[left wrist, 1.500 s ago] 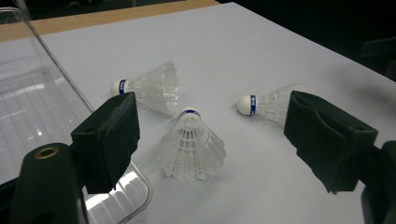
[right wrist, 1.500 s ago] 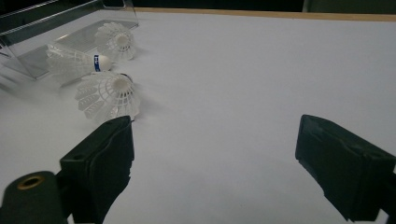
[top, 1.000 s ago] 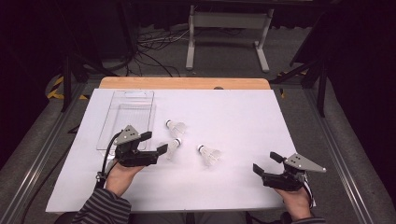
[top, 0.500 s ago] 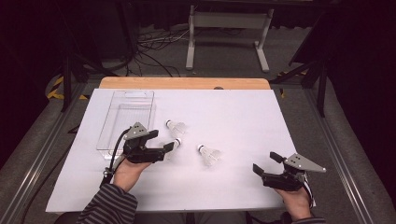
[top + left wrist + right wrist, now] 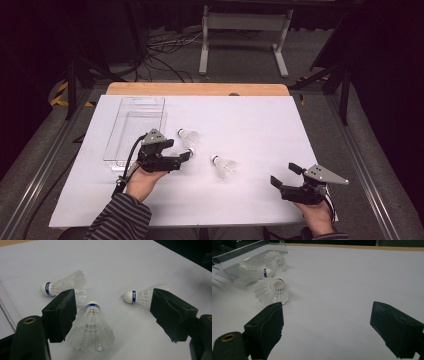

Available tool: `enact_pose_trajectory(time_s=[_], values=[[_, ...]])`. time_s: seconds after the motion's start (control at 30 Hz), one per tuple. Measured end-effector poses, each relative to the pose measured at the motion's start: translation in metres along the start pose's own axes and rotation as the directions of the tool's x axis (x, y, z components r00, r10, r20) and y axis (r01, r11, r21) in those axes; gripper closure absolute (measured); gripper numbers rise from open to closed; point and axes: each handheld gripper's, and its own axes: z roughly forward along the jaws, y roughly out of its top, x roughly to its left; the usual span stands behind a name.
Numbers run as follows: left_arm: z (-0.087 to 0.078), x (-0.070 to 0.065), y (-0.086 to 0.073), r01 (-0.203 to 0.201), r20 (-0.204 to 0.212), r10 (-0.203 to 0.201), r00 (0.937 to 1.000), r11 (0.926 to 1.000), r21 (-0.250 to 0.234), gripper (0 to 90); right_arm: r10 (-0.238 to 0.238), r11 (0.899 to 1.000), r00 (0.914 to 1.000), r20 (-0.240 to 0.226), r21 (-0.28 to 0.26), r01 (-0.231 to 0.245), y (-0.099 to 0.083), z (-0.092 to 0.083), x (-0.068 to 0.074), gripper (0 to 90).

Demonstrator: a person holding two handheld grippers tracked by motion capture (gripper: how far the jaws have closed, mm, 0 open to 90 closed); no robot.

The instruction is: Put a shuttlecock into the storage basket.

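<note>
Three white feather shuttlecocks with blue-banded cork heads lie on the white sheet. In the high view, one shuttlecock (image 5: 189, 136) lies farthest, a second (image 5: 178, 152) sits at my left gripper (image 5: 183, 157), and a third (image 5: 224, 165) lies to the right. The left gripper view has that second shuttlecock (image 5: 91, 327) between the open jaws, nearer the left one, cork pointing away, with the others (image 5: 66, 285) (image 5: 145, 296) beyond. My left gripper (image 5: 112, 293) is open around it. My right gripper (image 5: 283, 175) (image 5: 327, 306) rests open and empty at the front right.
A clear plastic tray (image 5: 116, 135) lies at the left, just behind the left hand. The white sheet (image 5: 260, 125) covers the table up to a wooden strip (image 5: 200, 89) at the far edge. A metal stand and cables sit on the floor beyond.
My left gripper has moved forward and right, so its open jaws now stand either side of the middle shuttlecock. The right gripper has stayed put.
</note>
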Motion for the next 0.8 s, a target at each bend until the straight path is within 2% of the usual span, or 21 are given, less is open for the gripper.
enact_pose_trajectory(time_s=[0.23, 0.33, 0.5, 0.8], values=[[0.001, 0.001, 0.004, 0.027, -0.006, -0.027, 0.9996, 0.9983, 0.053, 27.1, 0.0, 1.0, 1.0, -0.001, 0.0, 0.0, 0.0, 0.0, 0.0, 12.5], [0.002, 0.002, 0.006, 0.018, -0.025, -0.015, 0.9996, 0.9946, 0.102, 28.8, -0.001, 1.0, 1.0, 0.0, 0.0, 0.001, 0.0, 0.0, 0.0, 12.5], [0.003, 0.001, 0.009, 0.015, -0.041, -0.01, 0.9991, 0.9914, 0.13, 29.4, -0.001, 1.0, 1.0, -0.001, 0.001, 0.001, 0.0, 0.0, 0.0, 12.5], [0.01, 0.0, 0.017, 0.001, -0.075, 0.015, 0.9971, 0.9764, 0.216, 29.0, -0.002, 1.0, 1.0, -0.001, 0.003, 0.002, 0.0, 0.0, 0.0, 12.6]])
